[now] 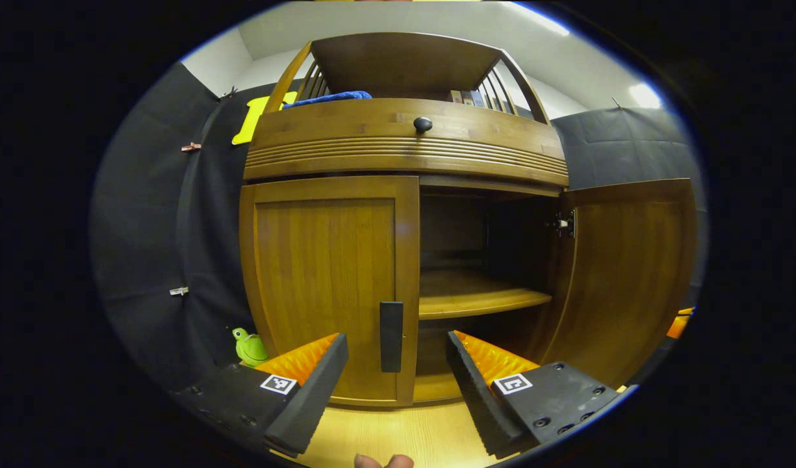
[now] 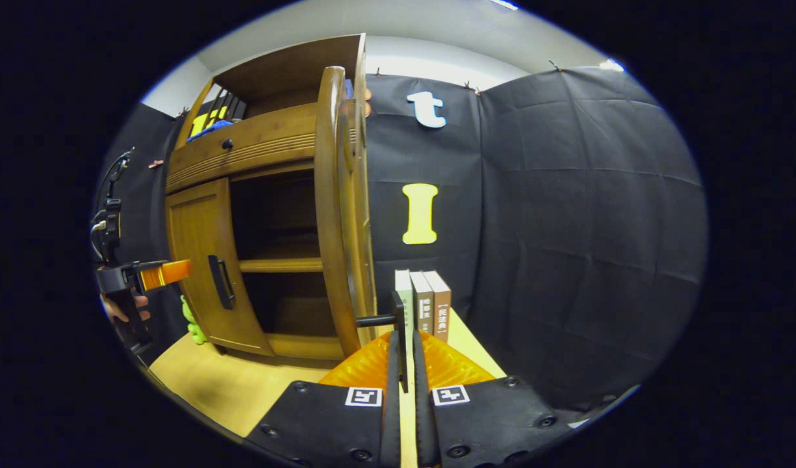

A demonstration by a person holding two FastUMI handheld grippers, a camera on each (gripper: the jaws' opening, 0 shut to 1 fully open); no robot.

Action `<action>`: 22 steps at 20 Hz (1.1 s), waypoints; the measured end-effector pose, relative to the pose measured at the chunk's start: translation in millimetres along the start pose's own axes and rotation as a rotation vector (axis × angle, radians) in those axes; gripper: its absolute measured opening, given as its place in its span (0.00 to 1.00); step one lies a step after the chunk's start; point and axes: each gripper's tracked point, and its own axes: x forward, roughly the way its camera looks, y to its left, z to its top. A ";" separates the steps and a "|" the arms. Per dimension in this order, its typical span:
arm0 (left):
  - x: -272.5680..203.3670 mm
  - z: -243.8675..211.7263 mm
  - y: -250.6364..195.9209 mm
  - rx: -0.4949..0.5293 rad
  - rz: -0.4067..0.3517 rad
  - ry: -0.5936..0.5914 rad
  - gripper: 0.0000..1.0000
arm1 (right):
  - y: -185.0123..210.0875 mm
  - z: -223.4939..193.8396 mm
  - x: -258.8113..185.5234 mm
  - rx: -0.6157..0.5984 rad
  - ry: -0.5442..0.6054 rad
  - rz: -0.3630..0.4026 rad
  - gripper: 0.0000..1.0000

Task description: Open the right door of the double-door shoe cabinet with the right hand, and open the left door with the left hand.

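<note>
The wooden shoe cabinet (image 1: pixel 404 149) stands straight ahead in the left gripper view. Its left door (image 1: pixel 326 279) is closed, with a dark vertical handle (image 1: pixel 391 336) on its right edge. My left gripper (image 1: pixel 394 383) is open, and that handle stands just ahead between its fingers, untouched. The right door (image 1: pixel 625 279) is swung wide open, baring a shelf (image 1: pixel 475 296). In the right gripper view this door (image 2: pixel 346 227) shows edge-on, and my right gripper (image 2: pixel 404 364) is shut on its handle (image 2: pixel 398 318). The left gripper (image 2: pixel 144 276) hovers before the left door (image 2: pixel 199 260).
A drawer with a round knob (image 1: pixel 422 124) runs above the doors. A green toy (image 1: pixel 249 346) sits on the floor left of the cabinet. Three books (image 2: pixel 423 305) stand against the booth wall behind the open door. Light wooden floor (image 1: pixel 385 435) lies in front.
</note>
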 end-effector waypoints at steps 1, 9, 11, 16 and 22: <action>7.0 -0.8 0.3 -0.001 0.001 0.001 0.92 | -3.5 3.0 0.0 0.007 -0.008 -0.010 0.13; 53.8 -15.5 -0.3 -0.010 -0.014 0.022 0.95 | -48.9 34.6 -17.3 -0.022 -0.096 -0.200 0.48; 65.2 -19.4 -0.4 -0.007 -0.015 0.025 0.95 | -62.6 48.6 -26.7 -0.013 -0.136 -0.231 0.70; 99.9 -29.1 10.2 0.014 0.017 0.020 0.83 | -62.9 39.4 -38.5 0.043 -0.100 -0.220 0.98; 126.7 -48.0 15.3 0.015 0.042 0.061 0.54 | -74.1 37.2 -35.5 0.028 -0.085 -0.233 0.98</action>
